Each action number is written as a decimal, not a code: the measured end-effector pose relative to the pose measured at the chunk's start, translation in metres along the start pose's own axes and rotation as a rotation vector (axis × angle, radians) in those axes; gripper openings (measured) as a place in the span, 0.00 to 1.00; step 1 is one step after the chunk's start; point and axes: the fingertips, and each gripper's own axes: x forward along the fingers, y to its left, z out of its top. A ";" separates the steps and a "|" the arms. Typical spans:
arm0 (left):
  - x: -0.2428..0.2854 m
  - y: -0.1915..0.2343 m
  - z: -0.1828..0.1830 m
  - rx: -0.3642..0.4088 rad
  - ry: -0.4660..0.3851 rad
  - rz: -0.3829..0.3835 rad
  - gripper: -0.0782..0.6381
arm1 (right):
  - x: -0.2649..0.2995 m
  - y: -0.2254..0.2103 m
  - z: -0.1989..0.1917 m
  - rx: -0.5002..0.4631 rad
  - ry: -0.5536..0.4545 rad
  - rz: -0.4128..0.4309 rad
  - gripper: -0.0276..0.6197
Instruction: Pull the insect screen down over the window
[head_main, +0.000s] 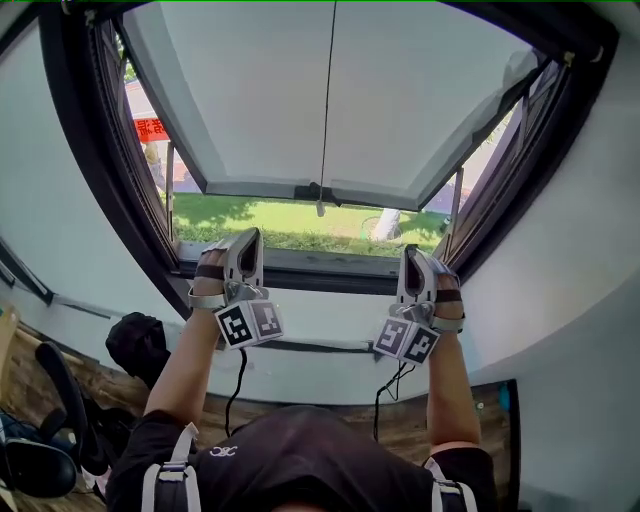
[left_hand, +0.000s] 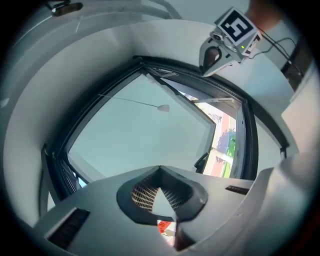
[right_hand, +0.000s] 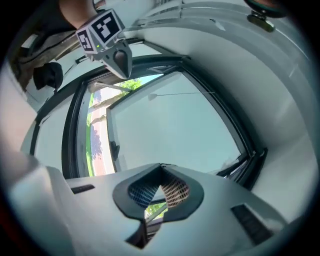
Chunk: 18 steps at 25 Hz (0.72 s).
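1. Red sign (head_main: 150, 128) outside, past the window's left edge; its writing is too small to read
2. Left gripper (head_main: 245, 238), on a raised arm, points at the dark lower window frame (head_main: 300, 262); its fingers (left_hand: 100, 210) are pressed together with nothing between them
3. Pale grey insect screen (head_main: 300, 90) covers the upper window; its bottom bar (head_main: 260, 188) sits above a strip of green lawn (head_main: 270, 218), with a thin pull cord (head_main: 321, 208) hanging at the middle
4. Right gripper (head_main: 412, 255), on a raised arm likewise; its fingers (right_hand: 225, 200) are together and empty
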 end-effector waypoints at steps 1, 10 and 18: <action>0.000 0.002 0.004 0.030 -0.005 0.007 0.13 | 0.000 -0.003 -0.005 -0.016 0.013 -0.002 0.05; 0.002 0.027 0.030 0.070 -0.045 -0.024 0.29 | 0.001 -0.059 -0.025 0.111 0.044 0.022 0.19; 0.009 0.134 0.041 0.122 -0.038 0.050 0.28 | 0.012 -0.169 -0.002 0.039 -0.021 -0.083 0.18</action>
